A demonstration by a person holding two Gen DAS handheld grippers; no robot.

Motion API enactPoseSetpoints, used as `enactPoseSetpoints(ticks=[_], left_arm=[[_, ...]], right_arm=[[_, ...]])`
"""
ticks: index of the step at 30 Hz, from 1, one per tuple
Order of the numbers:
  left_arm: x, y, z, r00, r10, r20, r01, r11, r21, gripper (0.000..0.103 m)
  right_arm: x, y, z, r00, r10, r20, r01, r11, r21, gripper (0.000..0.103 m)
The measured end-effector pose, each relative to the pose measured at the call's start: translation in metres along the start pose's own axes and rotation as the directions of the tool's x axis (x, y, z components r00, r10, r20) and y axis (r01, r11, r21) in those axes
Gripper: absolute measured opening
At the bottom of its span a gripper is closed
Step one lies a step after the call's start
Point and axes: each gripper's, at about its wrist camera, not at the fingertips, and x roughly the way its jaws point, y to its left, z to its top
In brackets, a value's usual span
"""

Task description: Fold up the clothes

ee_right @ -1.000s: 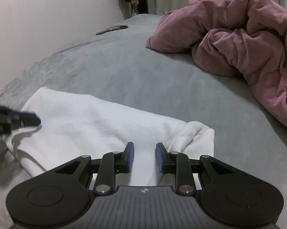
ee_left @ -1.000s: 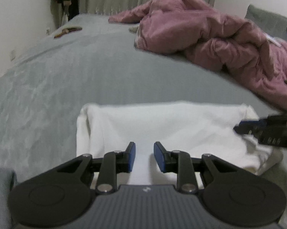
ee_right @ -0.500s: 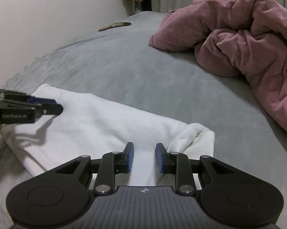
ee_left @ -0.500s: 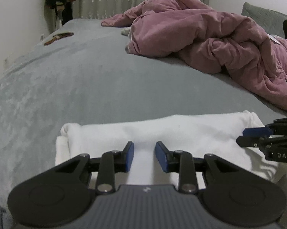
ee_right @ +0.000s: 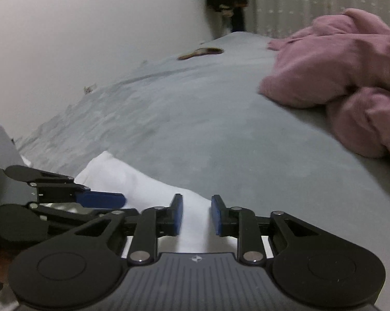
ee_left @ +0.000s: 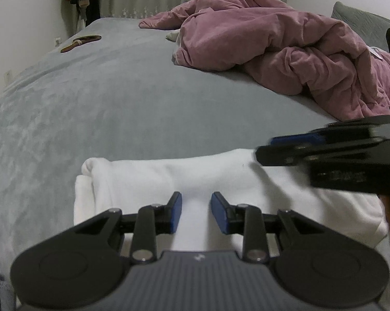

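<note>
left wrist view: a white garment [ee_left: 195, 181] lies as a folded band along the bed's [ee_left: 117, 103] near edge, thick and soft; it looks light and floppy, best pinched at a doubled corner. left gripper [ee_left: 196, 212] and right gripper [ee_right: 196, 215] hover with fingers spread, holding nothing. writing on the right gripper's body is too blurred to read.

A white garment [ee_left: 221, 178] lies folded into a long, flat band on a grey bedspread [ee_left: 117, 103], near its front edge. The cloth looks soft and plain, with no print visible. Its left end shows stacked layers, a rounded fold sitting above a lower layer. A pink quilt [ee_left: 285, 46] lies well apart from it, farther back on the bedspread.
</note>
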Motion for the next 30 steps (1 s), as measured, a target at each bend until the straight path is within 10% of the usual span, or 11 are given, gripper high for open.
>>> enactPoseSetpoints(ticks=[30], left_arm=[[0.014,0.002,0.007,1.000,0.000,0.028,0.001,1.000,-0.014,0.029]], right_arm=[[0.008,0.001,0.004,0.999,0.036,0.013,-0.036,0.999,-0.013,0.005]])
